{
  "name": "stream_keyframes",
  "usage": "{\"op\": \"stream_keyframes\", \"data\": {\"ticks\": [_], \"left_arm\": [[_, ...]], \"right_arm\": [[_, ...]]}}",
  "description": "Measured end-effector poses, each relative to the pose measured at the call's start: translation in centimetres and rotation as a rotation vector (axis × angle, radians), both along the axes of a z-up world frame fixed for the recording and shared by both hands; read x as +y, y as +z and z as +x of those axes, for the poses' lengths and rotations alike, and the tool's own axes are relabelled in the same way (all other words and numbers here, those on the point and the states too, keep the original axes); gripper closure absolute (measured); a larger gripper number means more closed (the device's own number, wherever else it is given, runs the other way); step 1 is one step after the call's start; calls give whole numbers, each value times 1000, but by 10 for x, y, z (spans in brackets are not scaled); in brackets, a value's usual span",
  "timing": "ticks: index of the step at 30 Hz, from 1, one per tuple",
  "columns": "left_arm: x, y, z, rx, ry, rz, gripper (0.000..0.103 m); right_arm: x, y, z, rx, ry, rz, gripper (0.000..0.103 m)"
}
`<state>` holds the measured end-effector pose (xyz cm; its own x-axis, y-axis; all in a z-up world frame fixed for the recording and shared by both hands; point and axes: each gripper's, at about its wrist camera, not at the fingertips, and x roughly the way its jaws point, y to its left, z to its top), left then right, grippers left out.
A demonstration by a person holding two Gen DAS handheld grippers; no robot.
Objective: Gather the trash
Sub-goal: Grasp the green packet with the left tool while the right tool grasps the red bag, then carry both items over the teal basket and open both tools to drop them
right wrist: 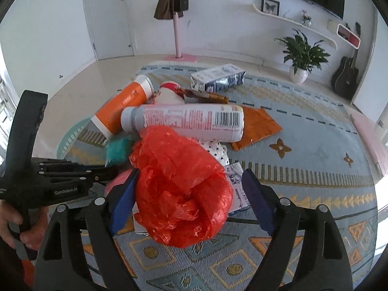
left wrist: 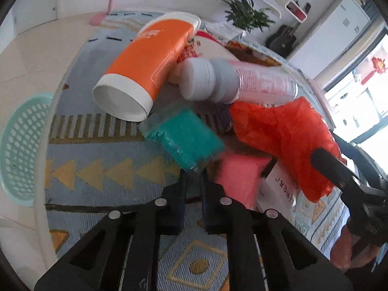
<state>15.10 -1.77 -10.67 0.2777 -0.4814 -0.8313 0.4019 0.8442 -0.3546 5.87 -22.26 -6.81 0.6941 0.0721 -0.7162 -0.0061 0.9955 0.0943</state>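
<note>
On the rug [right wrist: 303, 131], pink bottle [right wrist: 184, 121] lengthwise left-right, cap leftward; left gripper [left wrist: 194, 177] pinching teal packet [left wrist: 186, 138], right gripper [right wrist: 189, 181] spread.

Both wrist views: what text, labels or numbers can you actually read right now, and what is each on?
"GenRobot.AI": white print on the side of the left tool, right wrist view.
Barcode and red fine print on the pink bottle: too small to read.
White lettering on the orange cup: blurred.
Red handwriting on the white paper: not legible.
Print on the blue-white carton: too blurred.
</note>
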Motion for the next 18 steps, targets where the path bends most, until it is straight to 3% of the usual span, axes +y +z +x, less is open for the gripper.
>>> {"op": "stream_keyframes", "data": {"ticks": [1, 4, 12, 18], "left_arm": [[2, 2, 0, -5, 6, -6, 102], [10, 17, -3, -43, 17, -36, 103], [43, 65, -15, -123, 41, -96, 103], [108, 106, -19, -220, 105, -88, 103]], "right_arm": [[1, -1, 0, 5, 7, -1, 59], [7, 6, -6, -21, 17, -20, 72], [38, 64, -32, -140, 44, -92, 79], [90, 112, -29, -225, 127, -59, 79]]}}
